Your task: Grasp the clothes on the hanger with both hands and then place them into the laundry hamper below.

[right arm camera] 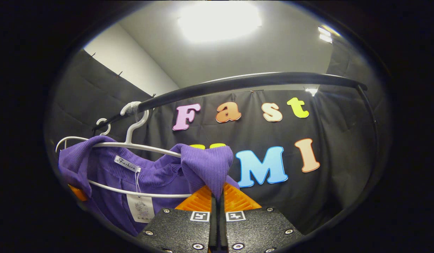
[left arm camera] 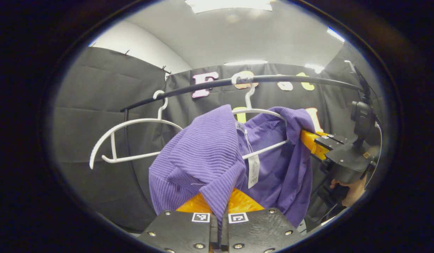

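Pinching the purple ribbed knit top [left arm camera: 206,154] at both shoulders, one gripper per side — makes sense, since a two-point hold lets the fabric slide off both hanger arms at once instead of bunching on one.

Left gripper [left arm camera: 219,207]: fingers closed tight together with a fold of the knit trapped between them, low in the left gripper view. Right gripper [right arm camera: 217,196]: same story, jaws pressed nearly flush on a peak of purple cloth pulled up over the hanger's end. Also visible off to the side in the left gripper view, with a hand [left arm camera: 350,189] wrapped around its handle.

Still draped on the white plastic hanger [left arm camera: 259,116], which hooks over the black curved rail [left arm camera: 280,79]; neck tag [left arm camera: 253,170] dangling in the open collar. Looks like the shoulders are partly peeled off already, though the middle still hangs over the hanger bar. A second, bare white hanger [left arm camera: 125,140] sits further along the rail — worth not snagging.

Hamper out of sight below, so can't say how it lines up. Probably next: pull outward and down, clear of the hook.
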`<state>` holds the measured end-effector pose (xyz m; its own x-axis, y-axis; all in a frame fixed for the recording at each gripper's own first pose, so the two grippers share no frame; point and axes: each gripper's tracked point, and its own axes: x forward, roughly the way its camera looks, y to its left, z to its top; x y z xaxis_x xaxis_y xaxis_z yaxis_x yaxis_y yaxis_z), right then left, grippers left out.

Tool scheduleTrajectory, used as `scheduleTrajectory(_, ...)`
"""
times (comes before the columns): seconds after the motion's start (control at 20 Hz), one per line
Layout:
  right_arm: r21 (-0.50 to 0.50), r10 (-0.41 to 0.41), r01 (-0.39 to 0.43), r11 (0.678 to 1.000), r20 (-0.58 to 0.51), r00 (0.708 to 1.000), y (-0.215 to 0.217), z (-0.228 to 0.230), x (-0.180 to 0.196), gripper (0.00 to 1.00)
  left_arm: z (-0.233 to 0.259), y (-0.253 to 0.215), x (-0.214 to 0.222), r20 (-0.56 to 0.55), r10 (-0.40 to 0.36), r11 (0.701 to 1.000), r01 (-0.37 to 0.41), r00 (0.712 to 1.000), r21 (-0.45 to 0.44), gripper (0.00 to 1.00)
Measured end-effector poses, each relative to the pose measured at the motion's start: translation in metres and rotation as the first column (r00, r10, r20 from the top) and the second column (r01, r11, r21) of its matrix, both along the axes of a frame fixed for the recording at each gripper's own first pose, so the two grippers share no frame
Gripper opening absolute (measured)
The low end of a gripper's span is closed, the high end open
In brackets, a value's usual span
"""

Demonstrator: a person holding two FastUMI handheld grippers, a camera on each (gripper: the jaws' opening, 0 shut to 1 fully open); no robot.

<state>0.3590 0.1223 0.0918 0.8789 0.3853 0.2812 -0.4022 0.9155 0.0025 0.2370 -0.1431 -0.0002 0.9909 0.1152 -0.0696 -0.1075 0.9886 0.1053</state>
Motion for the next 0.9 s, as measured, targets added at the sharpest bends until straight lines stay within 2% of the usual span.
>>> scheduleTrajectory(0.05,-0.004,-0.013,0.013,1.000,0.014,1.000,-0.003,0.004,0.001,0.02,0.002,-0.003,-0.003,0.006,-0.003,1.000,0.003,1.000,0.006,0.04)
scheduleTrajectory(0.1,-0.012,-0.029,0.029,1.000,0.029,0.999,-0.008,0.008,0.004,0.02,0.007,0.001,-0.006,0.012,-0.003,1.000,0.003,1.000,0.007,0.08)
scheduleTrajectory(0.25,-0.018,-0.065,0.067,0.998,0.078,0.995,-0.019,0.022,0.011,0.02,0.020,0.009,-0.018,0.026,0.002,1.000,-0.002,1.000,0.003,0.00)
scheduleTrajectory(0.35,-0.028,-0.085,0.089,0.996,0.112,0.990,-0.025,0.031,0.015,0.02,0.028,0.019,-0.026,0.034,0.010,1.000,-0.010,0.999,0.011,0.04)
scheduleTrajectory(0.4,-0.033,-0.092,0.097,0.995,0.124,0.988,-0.027,0.034,0.018,0.02,0.033,0.022,-0.028,0.041,0.016,1.000,-0.017,0.999,0.015,0.00)
scheduleTrajectory(0.5,-0.048,-0.105,0.112,0.992,0.139,0.985,-0.029,0.037,0.024,0.02,0.043,0.034,-0.033,0.054,0.036,0.999,-0.037,0.998,0.028,0.04)
scheduleTrajectory(0.55,-0.057,-0.110,0.119,0.991,0.145,0.983,-0.030,0.037,0.029,0.02,0.048,0.040,-0.035,0.059,0.048,0.998,-0.050,0.997,0.039,0.00)
scheduleTrajectory(0.65,-0.079,-0.126,0.139,0.987,0.152,0.980,-0.035,0.034,0.040,0.02,0.058,0.051,-0.040,0.073,0.069,0.996,-0.073,0.995,0.055,0.00)
scheduleTrajectory(0.9,-0.065,-0.151,0.158,0.985,0.100,0.983,-0.044,0.015,0.065,0.02,0.084,0.080,-0.049,0.106,0.122,0.984,-0.134,0.987,0.116,0.07)
